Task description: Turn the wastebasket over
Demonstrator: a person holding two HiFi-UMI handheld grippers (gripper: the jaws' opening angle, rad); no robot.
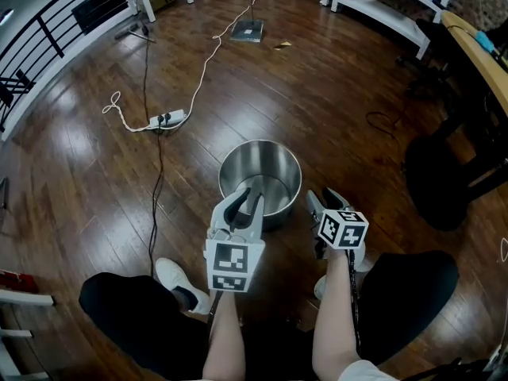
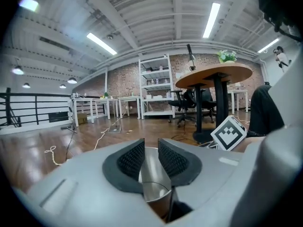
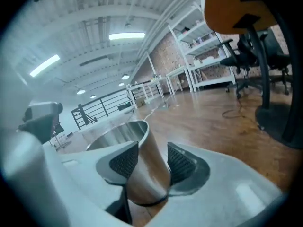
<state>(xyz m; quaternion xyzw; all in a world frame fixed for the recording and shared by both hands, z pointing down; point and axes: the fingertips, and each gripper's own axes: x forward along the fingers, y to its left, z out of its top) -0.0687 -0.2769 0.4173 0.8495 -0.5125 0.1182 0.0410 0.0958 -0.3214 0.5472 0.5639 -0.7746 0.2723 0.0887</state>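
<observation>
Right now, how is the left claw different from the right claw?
On the left claw the jaws stand only a narrow gap apart; on the right claw they gape wider. In the head view the left claw hangs over the near rim of the wastebasket, while the right claw sits off its right side. Both are open, and neither seems to pinch the wastebasket, which shows through each gap.

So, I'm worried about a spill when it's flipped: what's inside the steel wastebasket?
The wastebasket stands open side up; its inside shows only bare shiny steel, no rubbish. The left gripper covers the near-left part of the inside, so that part cannot be checked.
</observation>
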